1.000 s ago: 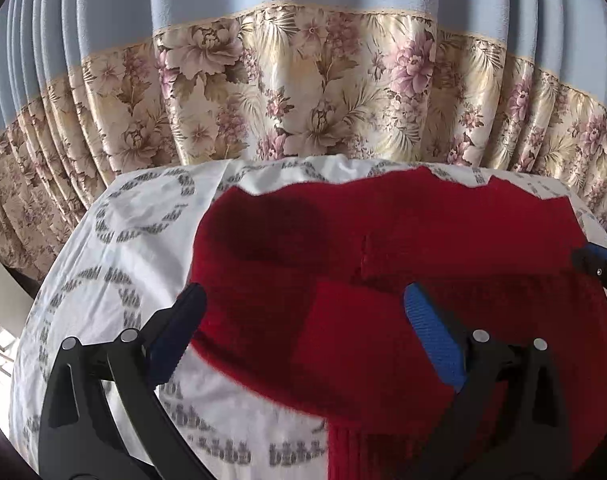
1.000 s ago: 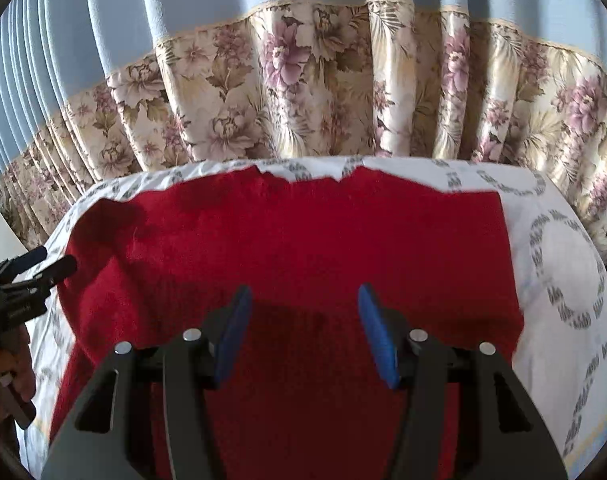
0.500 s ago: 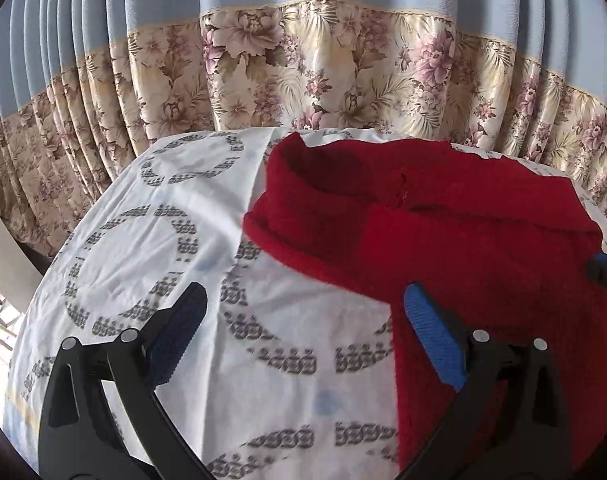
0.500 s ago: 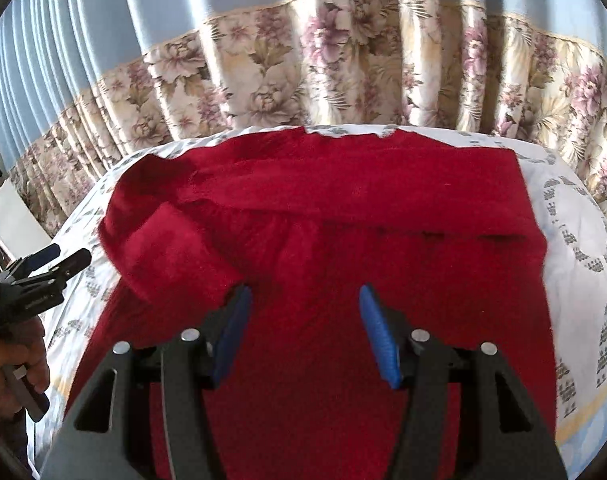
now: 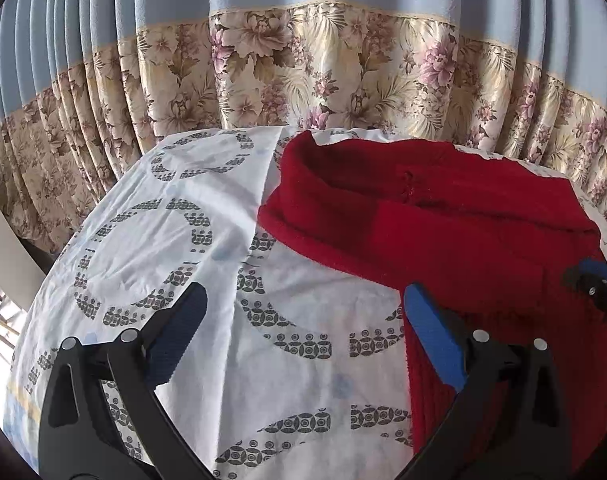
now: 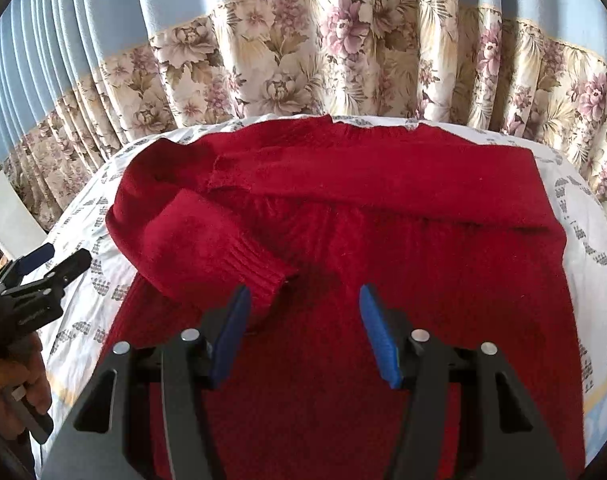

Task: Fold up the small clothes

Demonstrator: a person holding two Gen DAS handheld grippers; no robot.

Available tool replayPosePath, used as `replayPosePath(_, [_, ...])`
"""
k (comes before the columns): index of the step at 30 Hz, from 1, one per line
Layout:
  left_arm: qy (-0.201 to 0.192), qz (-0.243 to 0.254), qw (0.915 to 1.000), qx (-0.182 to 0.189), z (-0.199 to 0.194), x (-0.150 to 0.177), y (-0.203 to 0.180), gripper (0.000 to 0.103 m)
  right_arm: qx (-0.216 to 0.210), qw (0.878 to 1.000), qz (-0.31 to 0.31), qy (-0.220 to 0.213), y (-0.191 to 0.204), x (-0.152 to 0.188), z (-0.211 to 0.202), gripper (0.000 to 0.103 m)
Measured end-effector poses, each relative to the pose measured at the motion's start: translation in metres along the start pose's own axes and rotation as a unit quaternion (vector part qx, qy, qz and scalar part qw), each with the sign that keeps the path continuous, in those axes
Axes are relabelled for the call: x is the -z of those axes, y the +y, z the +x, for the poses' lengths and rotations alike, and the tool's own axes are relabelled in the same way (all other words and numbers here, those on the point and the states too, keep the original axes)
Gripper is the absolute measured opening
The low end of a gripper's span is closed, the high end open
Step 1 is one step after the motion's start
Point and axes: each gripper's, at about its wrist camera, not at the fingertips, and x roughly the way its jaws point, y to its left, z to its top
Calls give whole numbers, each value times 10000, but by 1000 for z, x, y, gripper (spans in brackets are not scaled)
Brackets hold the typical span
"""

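Lying sleeves-folded, red sweater (patterned sheet beneath), floral curtain behind

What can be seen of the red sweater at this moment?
The red sweater is a fuzzy knit lying flat on the white patterned sheet, near the floral curtain. Both sleeves are folded inward across the body: one lies straight across the upper part, the other bends diagonally, its ribbed cuff on top of the body. The lower part has ribbing. Neither the left gripper nor the right gripper holds it; both are open.
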Motion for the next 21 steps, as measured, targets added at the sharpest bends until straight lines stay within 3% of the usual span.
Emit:
replayPosePath(9, [-11, -117, 9999, 18, 3, -3, 12, 98, 136, 9994, 173, 285, 16, -3, 26, 57])
replayPosePath(21, [47, -274, 9996, -1, 14, -1, 30, 98, 0, 9983, 195, 550, 28, -8, 51, 57])
